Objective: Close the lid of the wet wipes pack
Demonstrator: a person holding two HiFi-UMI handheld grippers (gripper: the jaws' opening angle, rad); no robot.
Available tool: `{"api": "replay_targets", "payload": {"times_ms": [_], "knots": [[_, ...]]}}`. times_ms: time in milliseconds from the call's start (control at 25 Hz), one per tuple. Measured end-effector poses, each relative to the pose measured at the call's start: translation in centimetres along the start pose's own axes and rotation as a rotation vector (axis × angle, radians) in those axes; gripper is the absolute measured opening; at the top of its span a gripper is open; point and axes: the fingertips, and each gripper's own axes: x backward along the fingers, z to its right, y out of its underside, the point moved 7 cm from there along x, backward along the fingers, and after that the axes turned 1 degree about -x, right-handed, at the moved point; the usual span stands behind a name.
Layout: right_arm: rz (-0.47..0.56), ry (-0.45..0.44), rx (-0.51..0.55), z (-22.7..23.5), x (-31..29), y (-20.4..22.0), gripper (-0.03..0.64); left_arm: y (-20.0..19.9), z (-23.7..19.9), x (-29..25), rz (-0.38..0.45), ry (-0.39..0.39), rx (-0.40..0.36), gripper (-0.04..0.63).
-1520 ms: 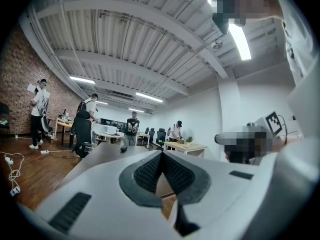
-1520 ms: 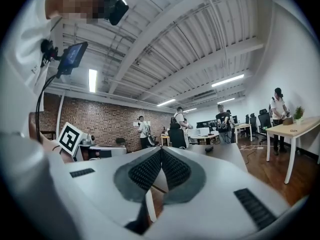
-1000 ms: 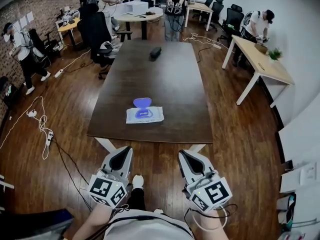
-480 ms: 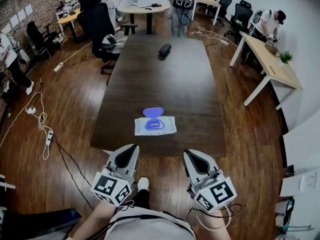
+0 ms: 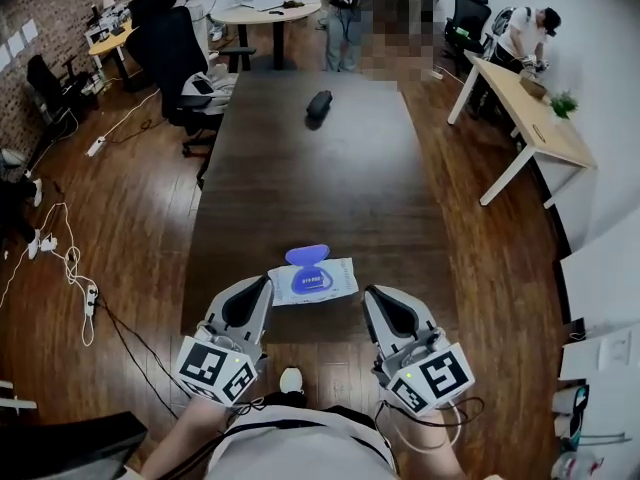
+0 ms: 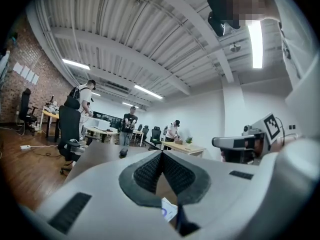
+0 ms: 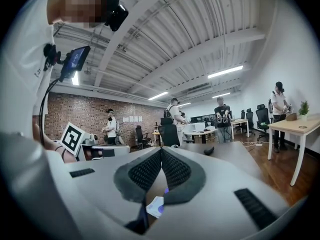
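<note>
Both sets of fingers are fully closed and have hold of nothing.

Left gripper point(image 5: 258, 286): in its own view the ribbed pads point(image 6: 150, 171) meet at the tips with nothing between them.
Right gripper point(image 5: 373, 294): same in its view, pads point(image 7: 172, 170) pressed together and empty.

I'm holding both about level, side by side, pointing down the length of the table point(image 5: 300, 168). Marker cubes face up at me.

Wet wipes pack point(image 5: 313, 281): lies flat at the near end of the table, close to the edge, in the gap between my two grippers and just ahead of their tips. In the head view the left tip sits just beside the pack's left corner; the right tip is a bit further from its right side. I can't tell contact from that angle. In both gripper views the pack shows low in the frame, under the closed pads, so neither has it.

Lid point(image 5: 307, 255): blue, still flipped open, lying back on the far side of the pack. The blue oval opening on top is exposed.

Small black object point(image 5: 318, 105) sits further up the table, well apart from the pack.

People are at desks in the background.
</note>
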Motion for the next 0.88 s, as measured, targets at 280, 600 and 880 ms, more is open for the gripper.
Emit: {"api": "replay_targets", "payload": {"times_ms": [280,600,880], "knots": [[-0.006,0.014,0.000,0.9,-4.5,-0.3,0.006,-0.4,-3.3,-2.8,-0.026,0.042,0.004,0.002],[-0.025,-0.004,-0.016,1.8,-6.5,0.3,0.006,-0.3,-4.5,-4.6,-0.034,0.040,0.022,0.002],[-0.036,-0.055,-0.042,3.7,-7.3,1.1,0.006,0.2,-4.0,-5.1,-0.054,-0.014,0.018,0.002]]}}
